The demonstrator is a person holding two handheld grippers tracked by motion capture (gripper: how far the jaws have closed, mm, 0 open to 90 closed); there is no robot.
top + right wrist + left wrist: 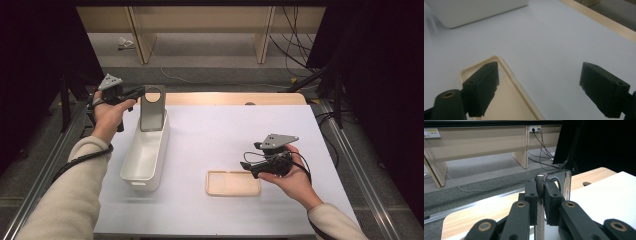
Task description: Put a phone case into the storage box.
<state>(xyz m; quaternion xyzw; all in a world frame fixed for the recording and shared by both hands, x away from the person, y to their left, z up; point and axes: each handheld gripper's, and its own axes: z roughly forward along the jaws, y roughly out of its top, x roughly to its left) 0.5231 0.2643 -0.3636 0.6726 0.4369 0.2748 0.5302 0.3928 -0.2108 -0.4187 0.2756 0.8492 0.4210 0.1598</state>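
High view: the left gripper [134,93] sits in the upper left of the frame, held by the person's left hand [107,114]. Its jaws are clenched on the top edge of a grey phone case [152,111], which stands upright with its lower end inside the far end of a white bin [131,170]. A round cutout shows near the top of the case. The bin lies lengthwise at centre left of the frame on the white table surface [220,135].

Left gripper view: the two black jaws rise from the bottom centre and press on both faces of the grey phone case [564,185], seen edge-on, with its rounded top corner standing above the pads. A wooden table edge [596,176] appears at centre right of the frame.

High view: the right gripper [248,165] is at lower right of centre, held by the right hand [292,177], just beside the right end of a beige phone case [233,183] that lies flat on the table surface.

Right gripper view: the jaws are released, standing wide apart at lower left and lower right of the frame with nothing between them. The beige phone case [509,97] lies open side up at lower left, partly behind the left jaw. A corner of the white bin [474,11] is at the upper left.
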